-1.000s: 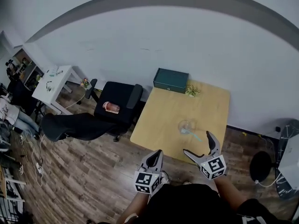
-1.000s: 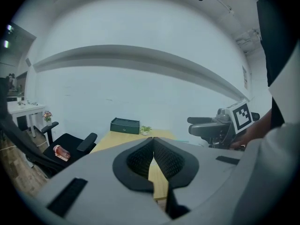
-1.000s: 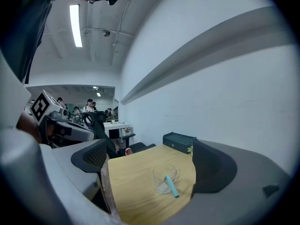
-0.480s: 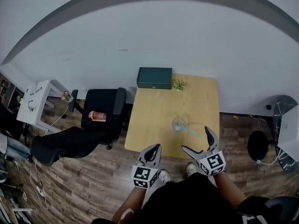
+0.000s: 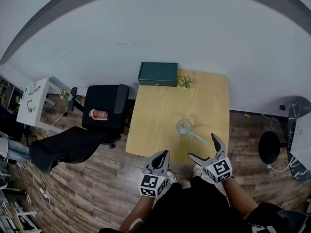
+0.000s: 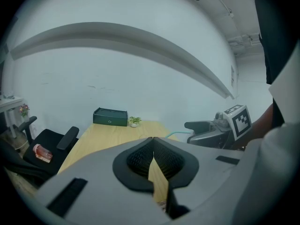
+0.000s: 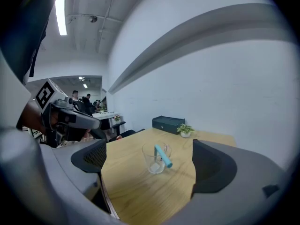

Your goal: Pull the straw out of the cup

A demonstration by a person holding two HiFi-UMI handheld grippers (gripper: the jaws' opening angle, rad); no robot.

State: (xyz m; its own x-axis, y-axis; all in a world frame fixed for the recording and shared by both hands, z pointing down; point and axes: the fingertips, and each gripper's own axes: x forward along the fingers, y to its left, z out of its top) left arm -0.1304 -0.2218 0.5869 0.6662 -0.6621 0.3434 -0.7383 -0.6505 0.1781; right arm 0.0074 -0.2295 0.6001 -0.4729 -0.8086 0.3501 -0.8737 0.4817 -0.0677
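Observation:
A clear glass cup stands on the wooden table, with a light blue straw leaning out of it toward me. My right gripper is open, near the table's front edge, a short way in front of the cup and apart from it. My left gripper is shut with nothing in it, held off the table's front edge to the left. The right gripper also shows in the left gripper view.
A dark green box and a small potted plant stand at the table's far edge by the white wall. A black office chair stands left of the table, and a small white table further left. A black round stool stands on the right.
The head view has swung so the table sits more centred and closer. Both grippers keep their places near the table's front edge; the right stays open, the left shut.

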